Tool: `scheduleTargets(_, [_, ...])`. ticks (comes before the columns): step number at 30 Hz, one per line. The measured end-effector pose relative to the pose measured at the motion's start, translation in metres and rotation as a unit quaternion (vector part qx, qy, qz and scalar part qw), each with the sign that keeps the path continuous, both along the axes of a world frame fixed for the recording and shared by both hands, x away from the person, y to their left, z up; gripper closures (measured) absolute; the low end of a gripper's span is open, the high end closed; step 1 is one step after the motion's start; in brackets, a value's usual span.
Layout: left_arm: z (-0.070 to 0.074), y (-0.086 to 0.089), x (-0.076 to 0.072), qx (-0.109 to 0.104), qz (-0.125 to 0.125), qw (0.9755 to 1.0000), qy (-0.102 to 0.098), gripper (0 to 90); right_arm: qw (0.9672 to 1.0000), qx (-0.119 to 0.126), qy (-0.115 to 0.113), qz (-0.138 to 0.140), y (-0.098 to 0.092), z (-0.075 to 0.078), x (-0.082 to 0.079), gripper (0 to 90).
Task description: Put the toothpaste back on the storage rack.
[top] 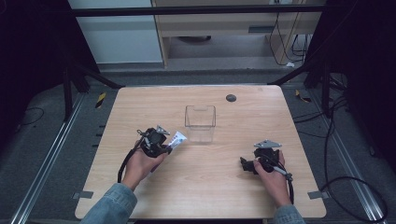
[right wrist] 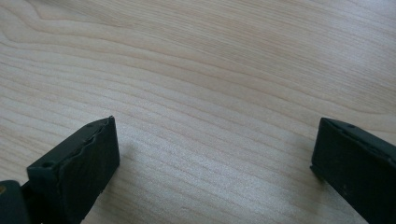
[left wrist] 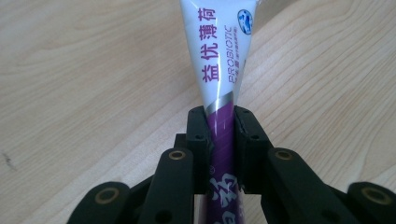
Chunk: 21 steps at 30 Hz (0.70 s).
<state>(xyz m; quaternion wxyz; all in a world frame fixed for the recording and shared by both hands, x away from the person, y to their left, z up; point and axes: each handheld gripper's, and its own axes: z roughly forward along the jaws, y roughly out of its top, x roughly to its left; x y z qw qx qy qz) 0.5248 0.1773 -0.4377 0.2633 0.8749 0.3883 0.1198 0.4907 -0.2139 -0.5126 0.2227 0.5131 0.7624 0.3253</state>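
Note:
A white and purple toothpaste tube (left wrist: 219,70) with printed lettering sticks out from between the black jaws of my left gripper (left wrist: 220,122), which is shut on its purple part. In the high view the left gripper (top: 164,145) holds the toothpaste tube (top: 177,139) just above the wooden table (top: 201,186), left of a clear plastic box (top: 200,122). My right gripper (top: 243,163) rests low at the table's right side. Its jaws (right wrist: 212,154) stand wide apart over bare wood with nothing between them.
A small dark round spot (top: 230,98) sits near the table's far edge. Cables trail on the floor to the right. Metal frame bars and a pale cabinet stand beyond the table.

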Motion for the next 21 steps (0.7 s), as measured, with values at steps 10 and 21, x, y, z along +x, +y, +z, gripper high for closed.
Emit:
scheduleTargets(10, [0.032, 0.006, -0.006, -0.028, 0.001, 0.9988, -0.039, 77.7, 1.0000, 0.000, 0.000, 0.000, 0.000, 0.000, 0.000, 1.0])
scheduleTargets(21, [0.061, -0.003, -0.005, -0.041, -0.016, 0.9968, -0.066, 77.7, 1.0000, 0.001, 0.001, 0.000, 0.000, 0.000, 0.000, 1.0])
